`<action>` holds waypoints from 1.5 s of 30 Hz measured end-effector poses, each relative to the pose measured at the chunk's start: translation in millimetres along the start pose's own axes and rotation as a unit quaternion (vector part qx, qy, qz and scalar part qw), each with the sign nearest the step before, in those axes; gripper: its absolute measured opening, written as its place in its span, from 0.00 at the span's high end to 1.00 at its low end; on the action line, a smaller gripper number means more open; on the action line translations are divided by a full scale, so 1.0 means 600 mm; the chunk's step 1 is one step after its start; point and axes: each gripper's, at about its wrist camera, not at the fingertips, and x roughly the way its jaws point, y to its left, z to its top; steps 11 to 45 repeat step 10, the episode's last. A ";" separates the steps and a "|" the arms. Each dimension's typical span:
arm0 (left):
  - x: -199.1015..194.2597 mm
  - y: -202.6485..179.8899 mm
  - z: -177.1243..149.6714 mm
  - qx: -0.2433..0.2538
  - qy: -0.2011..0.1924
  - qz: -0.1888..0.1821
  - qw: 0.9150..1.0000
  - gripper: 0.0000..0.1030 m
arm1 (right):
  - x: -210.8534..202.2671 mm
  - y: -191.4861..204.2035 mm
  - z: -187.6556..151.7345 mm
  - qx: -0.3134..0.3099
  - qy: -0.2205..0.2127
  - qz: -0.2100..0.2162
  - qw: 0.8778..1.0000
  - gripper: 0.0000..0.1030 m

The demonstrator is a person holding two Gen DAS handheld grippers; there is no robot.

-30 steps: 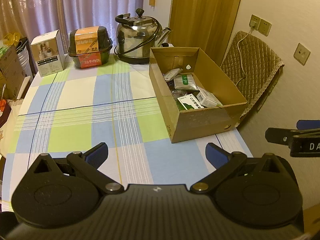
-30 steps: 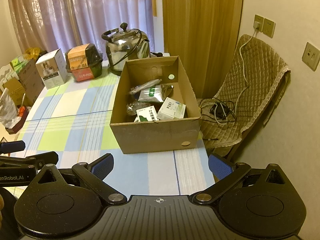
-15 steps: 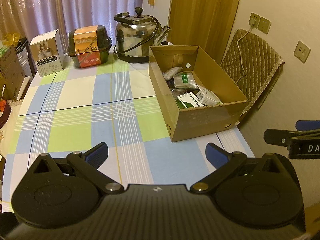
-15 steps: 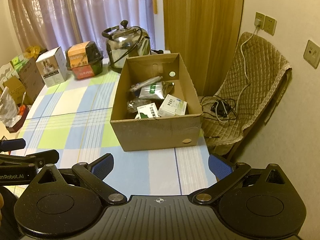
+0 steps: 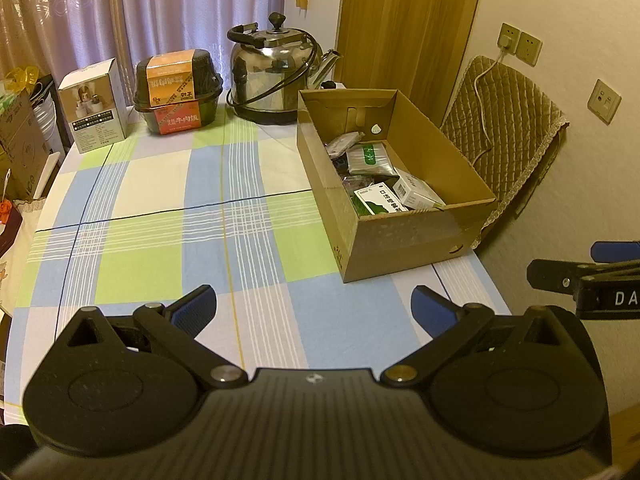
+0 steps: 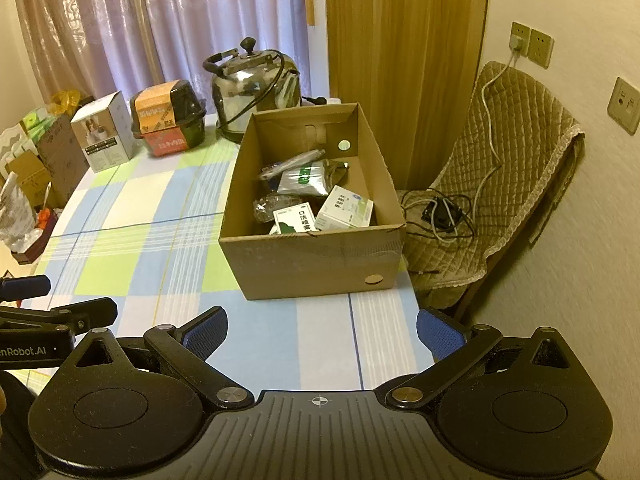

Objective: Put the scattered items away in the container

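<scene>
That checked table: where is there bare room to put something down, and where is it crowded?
The widest bare stretch of tablecloth lies left of the cardboard box, running from the back row to the near edge. Another strip lies before the box. The back is crowded: white carton, food tub, kettle. The box holds packets.

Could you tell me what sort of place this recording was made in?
Most likely a room in someone's home, perhaps a dining corner. A checked tablecloth covers the table, a steel kettle stands at its far end before curtains, and a chair with a quilted cover sits beside wall sockets.
</scene>
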 end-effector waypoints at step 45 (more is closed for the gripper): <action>0.001 -0.003 -0.003 0.000 -0.005 -0.004 1.000 0.01 | 0.000 0.001 -0.001 -0.001 0.000 0.000 1.000 0.00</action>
